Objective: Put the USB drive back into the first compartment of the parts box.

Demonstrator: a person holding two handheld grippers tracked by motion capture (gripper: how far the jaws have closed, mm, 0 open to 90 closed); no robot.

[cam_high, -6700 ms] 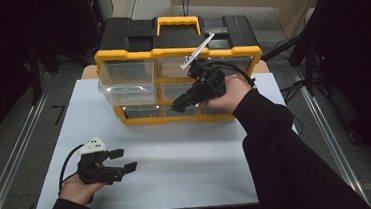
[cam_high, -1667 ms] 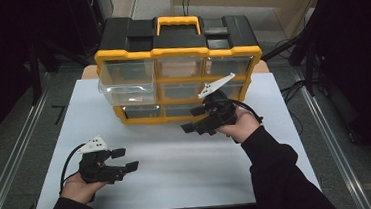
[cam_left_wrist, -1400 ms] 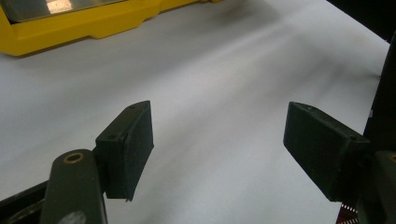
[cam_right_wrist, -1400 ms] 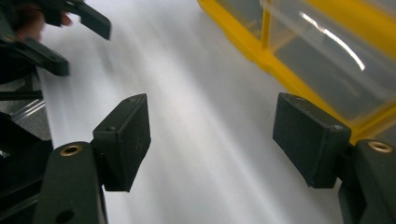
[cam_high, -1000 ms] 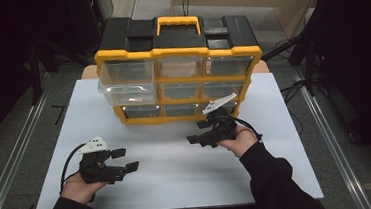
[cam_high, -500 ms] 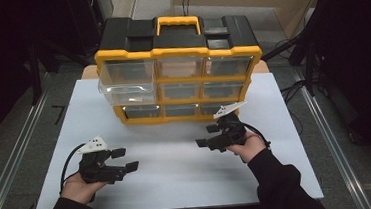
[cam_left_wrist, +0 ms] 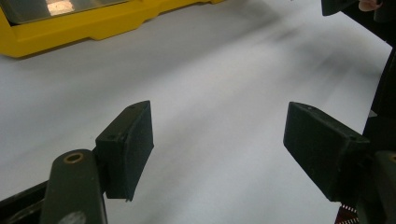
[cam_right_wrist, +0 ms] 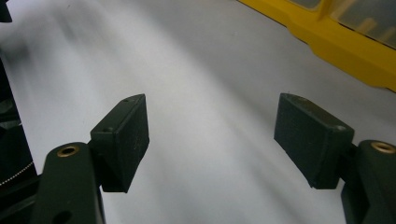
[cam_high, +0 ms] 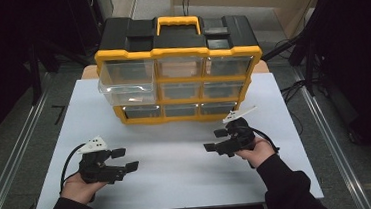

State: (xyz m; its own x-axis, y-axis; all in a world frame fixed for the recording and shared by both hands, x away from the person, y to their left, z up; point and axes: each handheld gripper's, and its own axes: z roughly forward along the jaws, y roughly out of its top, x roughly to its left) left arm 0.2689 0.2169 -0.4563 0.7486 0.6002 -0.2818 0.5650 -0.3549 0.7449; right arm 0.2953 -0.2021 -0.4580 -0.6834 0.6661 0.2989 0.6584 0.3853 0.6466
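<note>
Bare white table [cam_high: 179, 180] lay between the left hand-held gripper [cam_high: 126, 159] and right hand-held gripper [cam_high: 215, 139], both with jaws apart and empty. The right one had been withdrawn from the yellow drawer organizer [cam_high: 178, 70] at the table's far edge.

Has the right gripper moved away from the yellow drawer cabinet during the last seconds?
Yes. The right gripper has drawn back from the drawer cabinet toward the person, over the white board.

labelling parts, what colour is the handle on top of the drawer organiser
Yellow: the handle, set in the black top of the drawer organiser; clearest in the high view.
</note>
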